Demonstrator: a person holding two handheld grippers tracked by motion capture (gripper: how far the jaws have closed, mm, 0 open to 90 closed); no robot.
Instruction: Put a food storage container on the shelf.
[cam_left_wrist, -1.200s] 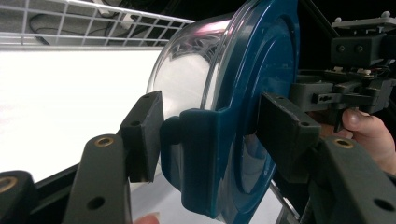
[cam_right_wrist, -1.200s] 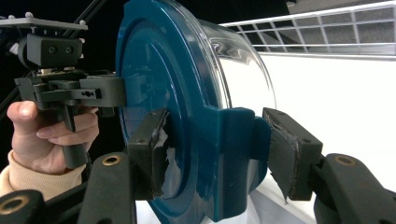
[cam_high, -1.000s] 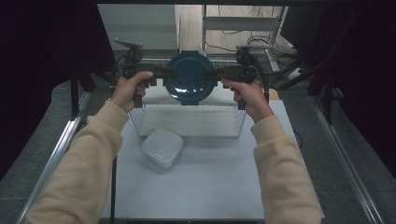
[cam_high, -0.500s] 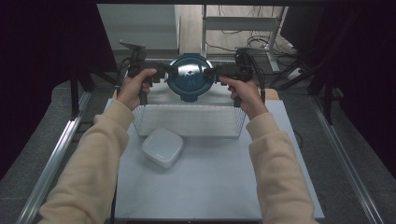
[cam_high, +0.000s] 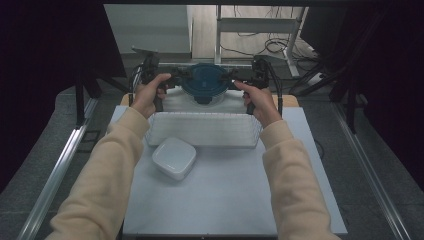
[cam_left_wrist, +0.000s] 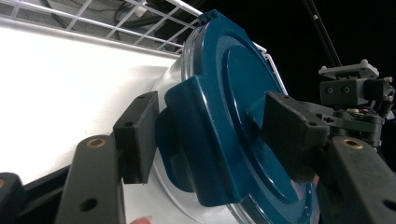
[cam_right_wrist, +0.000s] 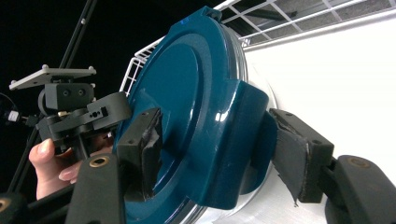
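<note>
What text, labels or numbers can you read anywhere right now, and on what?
None can be read.
Blue lid: plain, with no print showing in either gripper view.
White container: no marking visible.
Wire rack: no tag visible.
Left hand-held gripper and right hand-held gripper: black parts with no legible marks.

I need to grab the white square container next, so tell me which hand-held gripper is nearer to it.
Left. The left hand-held gripper is beyond the wire basket, roughly in line with the white square container; the right hand-held gripper is farther across, and both clamp the blue-lidded container.
</note>
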